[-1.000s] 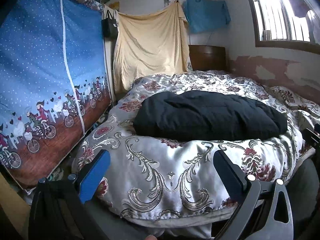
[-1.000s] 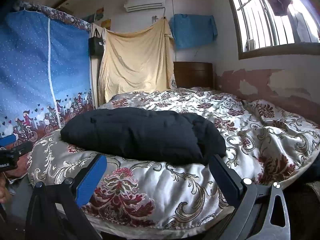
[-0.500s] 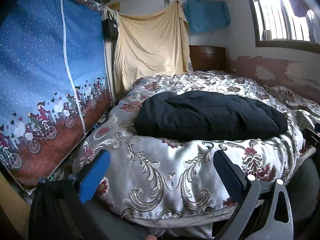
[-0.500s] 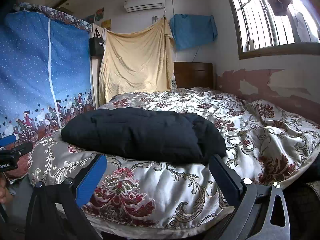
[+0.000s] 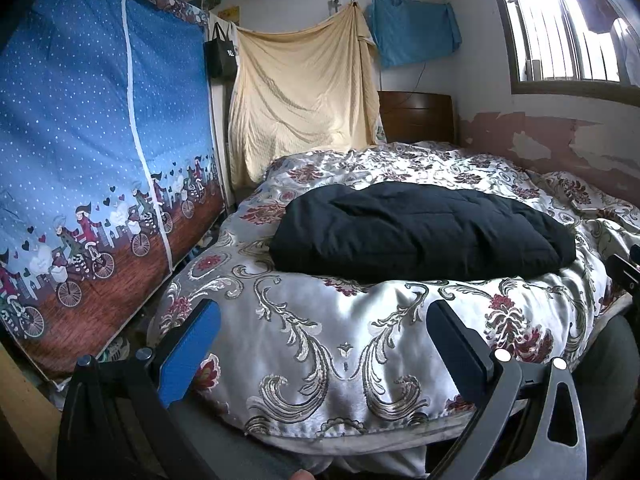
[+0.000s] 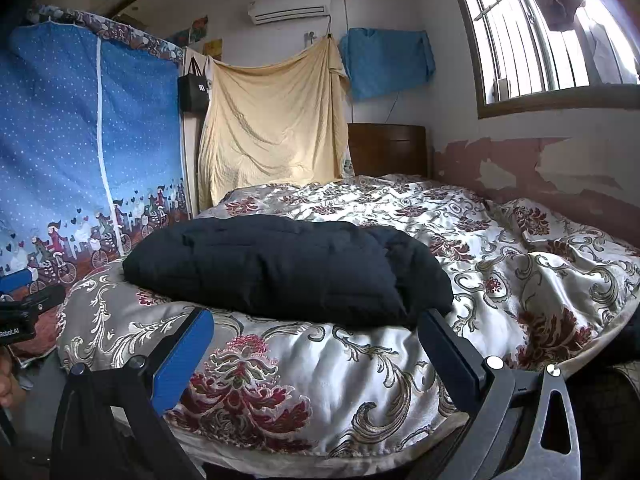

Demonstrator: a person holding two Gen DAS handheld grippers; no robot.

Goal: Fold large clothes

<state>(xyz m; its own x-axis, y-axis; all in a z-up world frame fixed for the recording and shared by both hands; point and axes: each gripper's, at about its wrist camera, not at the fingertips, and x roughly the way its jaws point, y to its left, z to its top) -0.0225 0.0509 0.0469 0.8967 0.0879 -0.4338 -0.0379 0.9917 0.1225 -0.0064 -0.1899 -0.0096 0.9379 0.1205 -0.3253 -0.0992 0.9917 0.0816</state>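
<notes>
A dark padded garment (image 5: 420, 232) lies folded into a thick bundle on the floral bedspread (image 5: 340, 340), near the bed's front edge. It also shows in the right wrist view (image 6: 288, 264). My left gripper (image 5: 324, 332) is open and empty, held off the bed's front edge, short of the garment. My right gripper (image 6: 316, 336) is open and empty, just in front of the bundle's near right corner. The left gripper's body shows at the left edge of the right wrist view (image 6: 24, 312).
A blue fabric wardrobe (image 5: 92, 168) stands left of the bed. A cream sheet (image 5: 304, 100) and a blue cloth (image 5: 412, 28) hang on the far wall above a wooden headboard (image 5: 416, 116). A barred window (image 6: 552, 28) is at the right.
Both views have shifted very slightly; the garment and bed look the same. Both grippers stay open.
</notes>
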